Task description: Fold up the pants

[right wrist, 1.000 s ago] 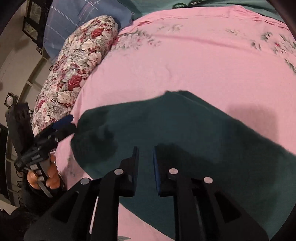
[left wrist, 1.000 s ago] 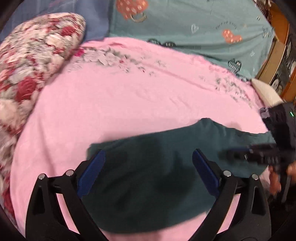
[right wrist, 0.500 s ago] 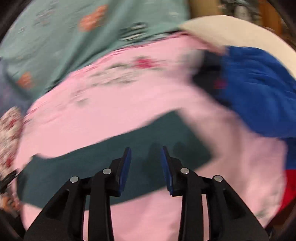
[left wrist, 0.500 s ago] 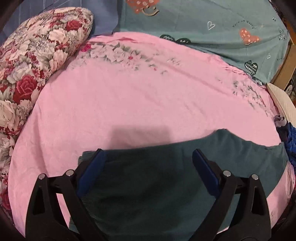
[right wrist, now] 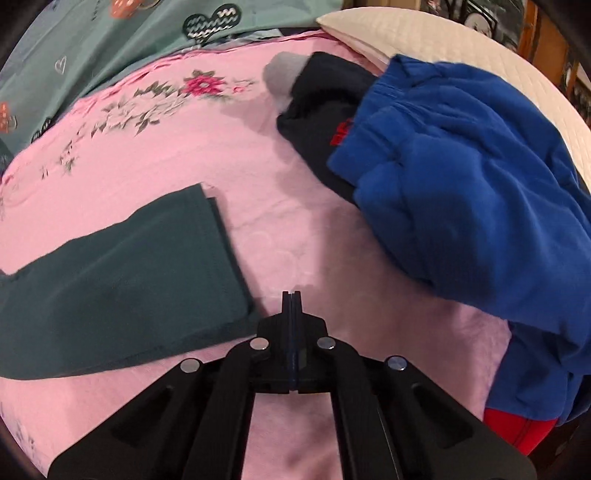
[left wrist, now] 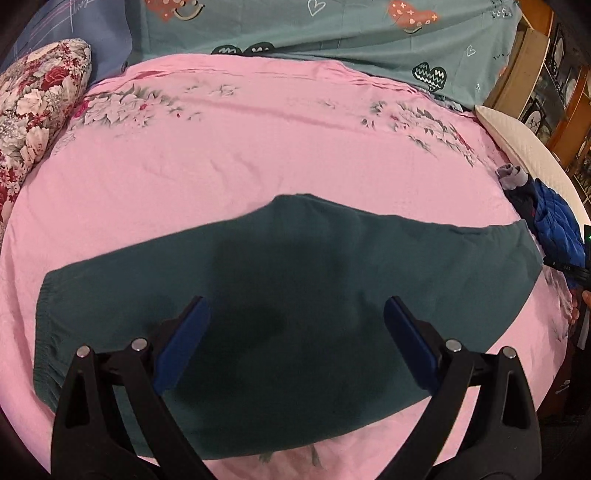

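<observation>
Dark green pants [left wrist: 295, 288] lie flat across the pink bedsheet [left wrist: 258, 147], elastic waistband at the left, leg ends at the right. My left gripper [left wrist: 295, 317] hovers over their middle, open wide, nothing between its blue pads. In the right wrist view the leg ends of the pants [right wrist: 122, 269] lie at the left. My right gripper [right wrist: 291, 295] is shut and empty, over bare pink sheet [right wrist: 295, 221] just right of the leg hem.
A heap of blue, navy and red clothes [right wrist: 461, 192] lies close on the right, against a white pillow [right wrist: 443, 40]. A floral pillow [left wrist: 33, 118] sits at the left. A teal heart-print cover [left wrist: 332, 33] runs along the back. Wooden furniture [left wrist: 532, 70] stands beyond the bed's right side.
The right gripper swung from the pants' middle to the leg ends by the clothes heap and closed. The left gripper moved rightward along the pants, staying open.
</observation>
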Available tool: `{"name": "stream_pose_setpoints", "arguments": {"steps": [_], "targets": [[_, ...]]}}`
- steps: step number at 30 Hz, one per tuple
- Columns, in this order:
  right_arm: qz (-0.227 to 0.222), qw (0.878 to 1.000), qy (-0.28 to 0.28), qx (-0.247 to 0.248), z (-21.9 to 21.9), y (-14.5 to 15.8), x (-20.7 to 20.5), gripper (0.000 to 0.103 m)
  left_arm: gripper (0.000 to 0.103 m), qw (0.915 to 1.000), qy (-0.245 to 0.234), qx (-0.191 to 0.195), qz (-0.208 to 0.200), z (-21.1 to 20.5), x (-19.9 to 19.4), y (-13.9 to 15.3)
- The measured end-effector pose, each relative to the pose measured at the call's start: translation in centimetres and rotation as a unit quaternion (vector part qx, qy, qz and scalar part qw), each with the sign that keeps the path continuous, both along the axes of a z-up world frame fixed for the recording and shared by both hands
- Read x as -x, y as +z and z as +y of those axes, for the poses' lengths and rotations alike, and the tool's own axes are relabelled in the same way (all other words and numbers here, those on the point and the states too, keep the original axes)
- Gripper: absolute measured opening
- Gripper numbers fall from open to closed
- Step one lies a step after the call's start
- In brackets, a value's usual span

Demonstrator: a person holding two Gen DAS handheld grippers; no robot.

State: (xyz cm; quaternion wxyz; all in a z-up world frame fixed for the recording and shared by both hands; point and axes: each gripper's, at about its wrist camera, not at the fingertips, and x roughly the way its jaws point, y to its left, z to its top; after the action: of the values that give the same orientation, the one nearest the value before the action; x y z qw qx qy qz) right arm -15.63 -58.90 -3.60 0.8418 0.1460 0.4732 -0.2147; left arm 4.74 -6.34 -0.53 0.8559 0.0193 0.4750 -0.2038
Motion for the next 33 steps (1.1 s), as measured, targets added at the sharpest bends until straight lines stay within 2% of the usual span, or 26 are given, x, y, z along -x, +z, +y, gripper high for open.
{"name": "stream_pose_setpoints", "arguments": {"steps": [1,3,4,5,7,8,10,11,15,18,21,23,24,28,30,31,33], "targets": [[-0.021,1.0,0.01,-0.007,-0.1,0.4,0.2,0.0,0.097,1.0,-0.001,0.002,0.005,0.1,-0.1,-0.3],[-0.063,0.997,0.039,-0.024,0.1,1.8,-0.1,0.011,0.097,0.9999,0.002,0.001,0.011,0.0,-0.4,-0.8],[-0.074,0.996,0.048,-0.031,0.3,2.3,-0.6,0.028,0.097,0.9999,0.004,0.002,0.013,-0.1,-0.5,-1.1],[-0.083,0.994,0.058,-0.036,0.5,2.6,-1.2,0.041,0.097,0.9999,0.005,0.003,0.014,-0.1,-0.6,-1.2],[-0.067,0.995,0.067,-0.016,1.0,2.4,-3.3,0.042,0.097,0.9999,0.005,0.005,0.012,-0.2,-0.6,-1.3],[-0.042,0.996,0.071,-0.018,1.1,1.6,-4.4,0.038,0.097,0.9999,0.006,0.004,0.01,-0.1,-0.5,-1.5],[0.009,0.994,0.095,-0.052,1.5,-0.4,-6.2,0.014,0.097,0.9999,0.009,0.001,0.007,0.0,-0.3,-1.8],[0.02,0.994,0.104,-0.021,2.2,-0.3,-6.4,0.008,0.097,0.9999,0.011,-0.001,0.009,0.2,-0.2,-2.0],[0.032,0.993,0.107,0.032,3.8,1.9,-5.3,0.006,0.097,0.9999,0.01,-0.003,0.006,0.5,-0.1,-2.3],[0.022,0.996,0.09,0.02,3.0,2.7,-3.9,0.006,0.098,0.9999,0.004,-0.01,-0.002,0.1,-0.1,-2.3],[0.018,0.996,0.092,0.008,2.2,1.3,-4.2,0.011,0.099,0.9998,-0.001,-0.019,-0.008,-0.4,-0.2,-2.5],[0.041,0.995,0.09,0.0,1.7,-0.4,-4.7,0.023,0.099,0.9998,-0.004,-0.017,-0.008,-0.4,-0.2,-2.5],[0.038,0.996,0.085,-0.009,1.4,-0.6,-4.6,0.026,0.099,0.9999,-0.005,-0.014,-0.008,-0.3,-0.1,-2.5],[0.003,0.997,0.073,-0.025,0.0,0.2,-3.9,0.053,0.099,0.9999,-0.005,-0.011,-0.006,-0.2,0.0,-2.4],[0.004,0.996,0.076,-0.054,-0.8,-0.4,-4.1,0.053,0.099,0.9998,-0.005,-0.017,-0.007,-0.4,0.0,-2.5],[0.003,0.993,0.081,-0.085,-1.1,-0.9,-4.2,0.053,0.099,0.9998,-0.006,-0.019,-0.008,-0.4,0.0,-2.5],[-0.008,0.987,0.09,-0.135,-1.6,-1.5,-4.3,0.043,0.099,0.9998,-0.004,-0.019,-0.007,-0.4,0.1,-2.5]]}}
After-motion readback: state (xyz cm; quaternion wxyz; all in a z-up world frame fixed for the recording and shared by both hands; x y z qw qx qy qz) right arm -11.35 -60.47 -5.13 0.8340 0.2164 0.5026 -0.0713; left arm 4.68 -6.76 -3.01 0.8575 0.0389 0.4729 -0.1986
